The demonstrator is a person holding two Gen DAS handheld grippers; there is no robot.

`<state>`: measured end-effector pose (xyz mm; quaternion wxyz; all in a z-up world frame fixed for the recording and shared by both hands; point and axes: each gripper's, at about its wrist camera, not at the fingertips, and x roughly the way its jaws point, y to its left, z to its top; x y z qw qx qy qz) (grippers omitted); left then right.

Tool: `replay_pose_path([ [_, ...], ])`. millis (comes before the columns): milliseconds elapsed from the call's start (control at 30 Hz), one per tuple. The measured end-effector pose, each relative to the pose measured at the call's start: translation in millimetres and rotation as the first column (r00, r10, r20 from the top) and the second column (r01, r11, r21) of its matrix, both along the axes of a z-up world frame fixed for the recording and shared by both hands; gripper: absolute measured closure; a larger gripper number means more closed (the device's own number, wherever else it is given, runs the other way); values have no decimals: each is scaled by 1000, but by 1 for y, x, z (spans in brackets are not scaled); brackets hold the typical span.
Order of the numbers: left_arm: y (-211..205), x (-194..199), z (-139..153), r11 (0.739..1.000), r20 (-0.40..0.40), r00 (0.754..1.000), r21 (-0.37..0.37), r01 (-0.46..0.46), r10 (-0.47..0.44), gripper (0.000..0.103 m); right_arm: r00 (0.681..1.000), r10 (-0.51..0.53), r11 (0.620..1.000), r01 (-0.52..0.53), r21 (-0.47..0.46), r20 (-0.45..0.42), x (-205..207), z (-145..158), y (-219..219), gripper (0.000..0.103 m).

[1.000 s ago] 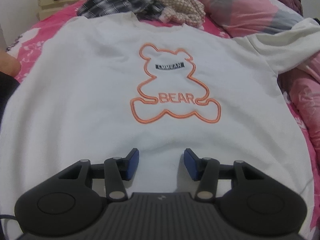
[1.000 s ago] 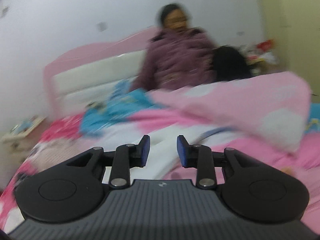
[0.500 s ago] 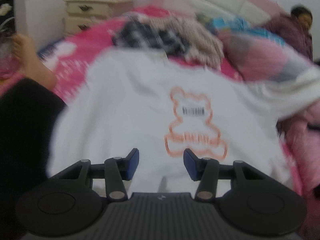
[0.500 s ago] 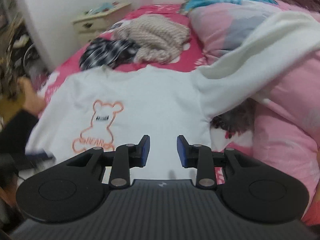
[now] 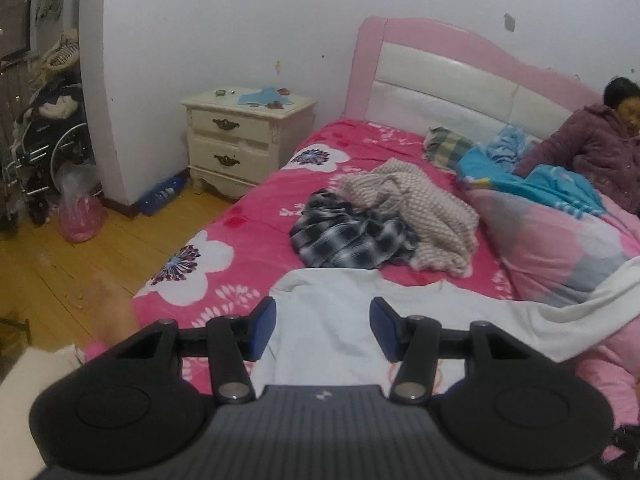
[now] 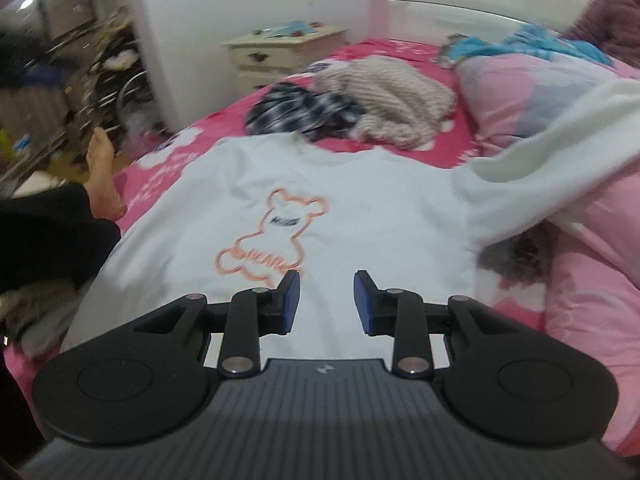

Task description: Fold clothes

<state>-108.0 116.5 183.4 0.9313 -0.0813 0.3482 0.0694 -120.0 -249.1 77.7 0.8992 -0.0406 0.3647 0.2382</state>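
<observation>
Hovering — apparently — over sweatshirt point(image 6: 320, 200)

Lighting: dim, flat indoor light, cool cast; source not visible.
Shadows: soft, faint; darkest at 9 o'clock in both views, around the doorway clutter.
Glare: none; white wall point(image 5: 224, 20) evenly lit.
Distortion: strong fisheye bowing; black vignette corners at 1, 5, 7 and 11 o'clock.
Left wrist view: fairly sharp at centre, soft and grainy toward the rim.
Right wrist view: motion blur throughout; bear print point(image 6: 272, 240) smeared, lettering unreadable; 9 o'clock edge streaked.
</observation>
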Motion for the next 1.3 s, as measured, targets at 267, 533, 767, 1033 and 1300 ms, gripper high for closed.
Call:
replay_pose_path([
  [267,38,8,-23,1000,102,995,-6,2,-1,50,879,417,905,-379,-193,230,0,-8,130,65],
  [533,87,-5,-39,994,133,990,-106,-32,47,50,585,786,616,-716,-328,199,45,-62,300,59],
  [767,122,0,-62,954,40,997,-294,-52,67,50,612,780,583,-786,-207,-130,74,-106,361,56],
  [1033,132,-6,-69,933,37,995,-354,-70,88,50,781,586,795,-606,-31,-215,91,-101,343,54],
  [1300,122,-10,-67,944,52,996,-327,-55,76,50,762,585,716,-646,-264,-278,65,-124,385,54],
])
